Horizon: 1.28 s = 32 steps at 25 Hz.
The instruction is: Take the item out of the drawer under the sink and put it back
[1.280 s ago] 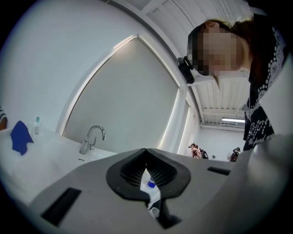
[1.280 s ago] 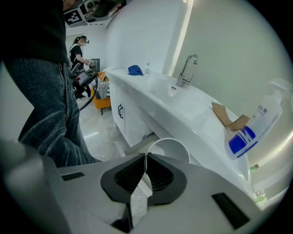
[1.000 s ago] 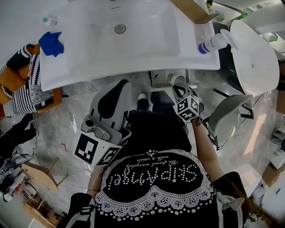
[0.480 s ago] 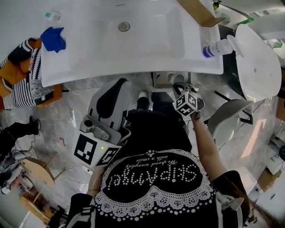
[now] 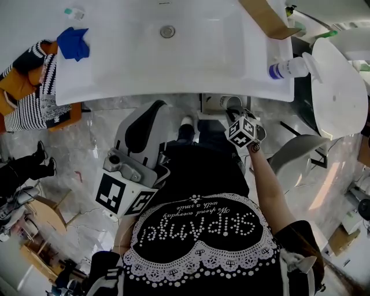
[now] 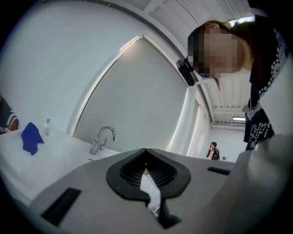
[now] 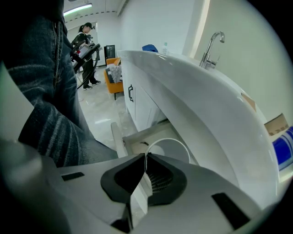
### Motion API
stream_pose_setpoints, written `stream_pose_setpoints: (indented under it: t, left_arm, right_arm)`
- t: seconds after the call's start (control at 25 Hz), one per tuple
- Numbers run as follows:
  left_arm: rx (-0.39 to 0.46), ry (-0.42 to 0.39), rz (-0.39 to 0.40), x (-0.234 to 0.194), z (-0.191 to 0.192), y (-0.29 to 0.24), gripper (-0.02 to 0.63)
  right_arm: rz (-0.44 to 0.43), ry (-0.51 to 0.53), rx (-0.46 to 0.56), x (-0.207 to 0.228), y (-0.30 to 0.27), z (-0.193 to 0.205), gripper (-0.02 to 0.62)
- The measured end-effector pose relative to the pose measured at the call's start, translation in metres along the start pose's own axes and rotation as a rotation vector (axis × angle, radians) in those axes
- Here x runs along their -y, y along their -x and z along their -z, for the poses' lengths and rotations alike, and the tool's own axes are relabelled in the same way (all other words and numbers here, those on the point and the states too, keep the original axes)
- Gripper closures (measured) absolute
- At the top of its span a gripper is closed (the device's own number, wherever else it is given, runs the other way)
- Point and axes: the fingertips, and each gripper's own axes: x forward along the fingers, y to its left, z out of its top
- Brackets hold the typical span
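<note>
My right gripper (image 5: 235, 114) is shut on the rim of a white cup (image 5: 232, 103) and points steeply down. It holds the cup over the open drawer (image 5: 209, 104) just below the sink's front edge. In the right gripper view the jaws (image 7: 146, 156) pinch the cup's rim (image 7: 168, 141), with the drawer (image 7: 135, 137) beneath. My left gripper (image 5: 157, 110) stays close to my body at the left, pointing level at the vanity. Its jaws (image 6: 146, 151) are shut with nothing in them.
The white sink (image 5: 167, 52) spans the top, with a blue cloth (image 5: 74, 43) at its left. A blue-labelled bottle (image 5: 286, 69) and a cardboard box (image 5: 266, 17) stand at its right. A white toilet (image 5: 338, 87) stands at the right. Striped fabric (image 5: 29, 110) lies left.
My right gripper has sunk a little toward the drawer with the cup in its grip. The left gripper has stayed put.
</note>
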Motion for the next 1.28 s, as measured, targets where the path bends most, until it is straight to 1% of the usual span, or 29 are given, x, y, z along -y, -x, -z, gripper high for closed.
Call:
stream_pose_setpoints:
  t: [0.16, 0.36, 0.64, 1.04, 1.28]
  left_arm:
    - [-0.003, -0.001, -0.005, 0.000, 0.000, -0.003, 0.601]
    - [-0.020, 0.001, -0.008, 0.005, 0.009, -0.010, 0.601]
    - [-0.049, -0.001, 0.005, 0.009, 0.013, -0.017, 0.601]
    - [-0.073, 0.006, -0.002, 0.009, 0.015, -0.018, 0.601]
    - [-0.088, 0.015, -0.012, 0.009, 0.022, -0.020, 0.601]
  right_arm:
    - [-0.012, 0.006, -0.014, 0.002, -0.006, 0.003, 0.566]
    - [-0.034, 0.035, -0.042, 0.004, -0.020, 0.013, 0.566]
    - [-0.064, 0.061, -0.064, 0.004, -0.035, 0.014, 0.566]
    - [-0.088, 0.067, -0.092, -0.001, -0.046, 0.018, 0.566]
    - [-0.082, 0.055, -0.096, 0.006, -0.052, 0.022, 0.566]
